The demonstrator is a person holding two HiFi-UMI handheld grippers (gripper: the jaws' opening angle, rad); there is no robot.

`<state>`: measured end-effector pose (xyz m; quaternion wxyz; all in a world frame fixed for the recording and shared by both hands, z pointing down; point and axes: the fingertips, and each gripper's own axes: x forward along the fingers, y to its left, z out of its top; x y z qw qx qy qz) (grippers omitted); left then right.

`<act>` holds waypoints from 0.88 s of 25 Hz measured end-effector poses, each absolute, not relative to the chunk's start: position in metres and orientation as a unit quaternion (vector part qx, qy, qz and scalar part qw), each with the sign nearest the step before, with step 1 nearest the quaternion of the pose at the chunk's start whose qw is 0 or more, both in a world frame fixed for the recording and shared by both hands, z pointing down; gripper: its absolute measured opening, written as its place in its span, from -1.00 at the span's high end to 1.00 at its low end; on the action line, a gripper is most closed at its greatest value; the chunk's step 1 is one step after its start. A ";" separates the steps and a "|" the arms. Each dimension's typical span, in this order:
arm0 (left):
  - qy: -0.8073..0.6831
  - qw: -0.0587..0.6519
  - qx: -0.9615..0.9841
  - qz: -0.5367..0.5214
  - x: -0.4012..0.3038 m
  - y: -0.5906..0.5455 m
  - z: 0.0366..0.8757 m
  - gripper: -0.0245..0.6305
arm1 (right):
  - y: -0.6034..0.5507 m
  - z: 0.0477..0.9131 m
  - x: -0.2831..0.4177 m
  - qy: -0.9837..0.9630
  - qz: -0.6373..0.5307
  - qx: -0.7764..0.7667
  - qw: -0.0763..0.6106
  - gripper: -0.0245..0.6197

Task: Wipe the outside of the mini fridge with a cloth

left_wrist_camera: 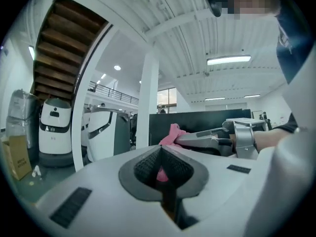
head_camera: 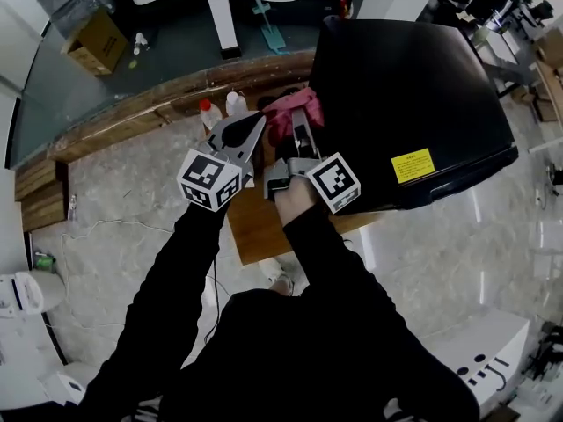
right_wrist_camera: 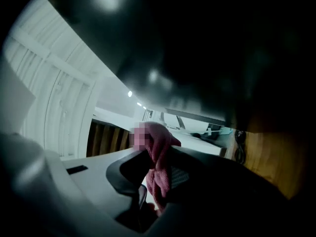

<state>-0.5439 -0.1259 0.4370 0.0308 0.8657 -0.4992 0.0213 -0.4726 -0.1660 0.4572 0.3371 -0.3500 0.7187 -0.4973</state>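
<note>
Gripping pink cloth (head_camera: 281, 118), right gripper (head_camera: 303, 120) at mini fridge's (head_camera: 413, 86) side

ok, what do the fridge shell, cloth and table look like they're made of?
Fridge: smooth black shell with a soft sheen, painted metal or plastic, can't tell which.
Cloth: pink, soft woven or terry fabric; it bunches and folds in the right tool.
Table: wood by its brown streaky look, possibly veneer.
</note>
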 end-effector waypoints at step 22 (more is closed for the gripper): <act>-0.465 0.006 0.884 0.036 -0.538 -0.209 0.414 0.91 | -0.252 0.455 -0.455 0.591 -0.539 -0.380 0.465 0.66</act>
